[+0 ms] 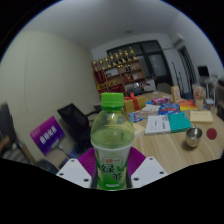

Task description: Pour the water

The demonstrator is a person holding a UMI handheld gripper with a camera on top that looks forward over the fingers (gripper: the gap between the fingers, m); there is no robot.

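Note:
A clear plastic bottle (111,140) with a green cap and a green label stands upright between my fingers, lifted above the table. My gripper (111,170) is shut on the bottle: the purple pads (88,160) press on its labelled lower body at both sides. The bottle's base is hidden below the fingers. A grey cup (193,137) stands on the wooden table (165,150) to the right, beyond the fingers.
Books, boxes and coloured papers (167,122) lie on the table behind the bottle. A black chair (72,120) and a purple sign (46,134) stand at the left. Shelves (120,72) line the far wall.

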